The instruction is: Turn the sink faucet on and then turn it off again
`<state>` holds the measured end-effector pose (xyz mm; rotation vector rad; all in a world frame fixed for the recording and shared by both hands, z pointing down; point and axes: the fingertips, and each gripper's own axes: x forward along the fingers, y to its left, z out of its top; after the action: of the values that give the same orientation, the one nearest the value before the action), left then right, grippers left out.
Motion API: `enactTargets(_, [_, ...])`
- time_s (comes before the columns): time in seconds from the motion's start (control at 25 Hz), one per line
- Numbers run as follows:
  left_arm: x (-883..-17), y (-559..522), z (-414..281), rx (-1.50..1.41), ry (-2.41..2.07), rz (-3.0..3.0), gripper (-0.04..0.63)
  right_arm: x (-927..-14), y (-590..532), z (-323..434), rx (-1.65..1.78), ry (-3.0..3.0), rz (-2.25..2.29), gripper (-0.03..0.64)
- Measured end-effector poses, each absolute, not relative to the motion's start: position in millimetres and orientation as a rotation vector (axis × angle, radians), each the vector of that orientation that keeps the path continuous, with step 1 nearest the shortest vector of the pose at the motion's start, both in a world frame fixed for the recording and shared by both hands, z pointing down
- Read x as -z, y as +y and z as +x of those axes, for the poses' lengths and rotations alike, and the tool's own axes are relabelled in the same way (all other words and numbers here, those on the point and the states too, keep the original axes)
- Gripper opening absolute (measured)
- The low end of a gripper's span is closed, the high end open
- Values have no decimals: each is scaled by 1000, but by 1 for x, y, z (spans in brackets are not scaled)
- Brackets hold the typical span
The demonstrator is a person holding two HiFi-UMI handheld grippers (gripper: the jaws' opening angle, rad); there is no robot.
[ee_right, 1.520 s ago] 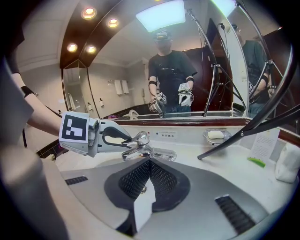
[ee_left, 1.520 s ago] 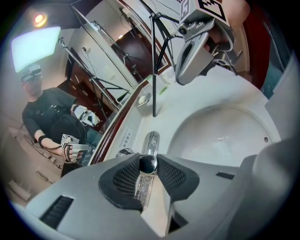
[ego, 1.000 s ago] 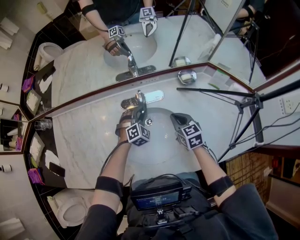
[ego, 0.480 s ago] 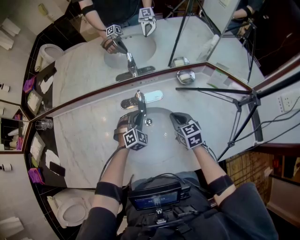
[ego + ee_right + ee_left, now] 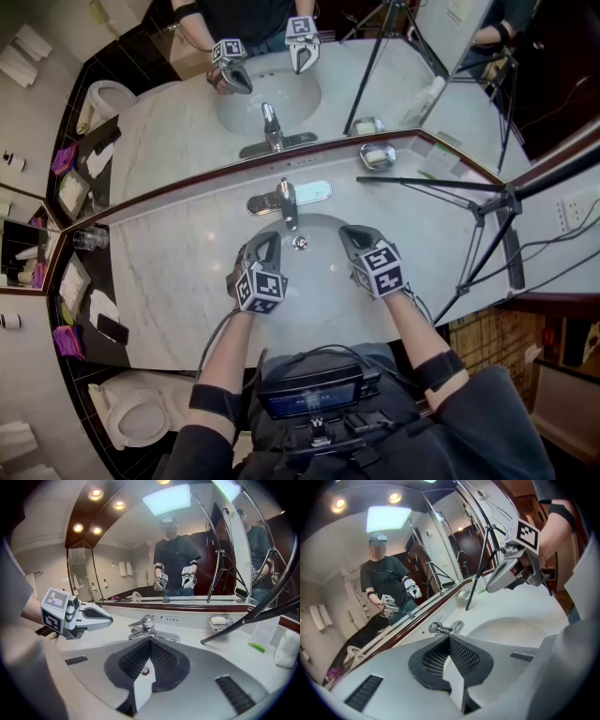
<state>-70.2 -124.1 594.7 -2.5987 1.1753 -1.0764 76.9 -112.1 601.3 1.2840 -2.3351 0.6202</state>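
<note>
From the head view, the left gripper (image 5: 265, 241) hangs low and left of centre over the sink (image 5: 319, 286), clear of the faucet (image 5: 284, 199) at upper centre. No stream shows, so the shut-off looks done. The right gripper (image 5: 352, 234) sits right of centre, probably parked out of the way. In the left gripper view the jaws have just closed, clenched on nothing, with the faucet (image 5: 439, 629) beyond the tips. In the right gripper view the jaws are likewise clenched and empty, pointed at the faucet (image 5: 146, 626) at centre.

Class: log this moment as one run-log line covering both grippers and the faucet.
left gripper: shut, jaws just closed, nothing between, clear of faucet | right gripper: shut, empty, over sink
</note>
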Motion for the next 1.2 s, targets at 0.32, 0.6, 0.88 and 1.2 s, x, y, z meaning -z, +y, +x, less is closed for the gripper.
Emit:
enactTargets(0.32, [-592, -99, -95, 917, 1378, -2874, 0, -597, -106, 69, -612, -2350, 1247, 20])
enactTargets(0.6, [-583, -91, -128, 681, 1649, -3011, 0, -592, -105, 65, -589, -2371, 1229, 20])
enactTargets(0.88, [-580, -72, -138, 675, 1688, -3017, 0, -591, -97, 60, -580, -2376, 1208, 20])
enactTargets(1.2, [-575, -65, -139, 707, 1669, -2956, 0, -594, -87, 59, -549, -2359, 1182, 20])
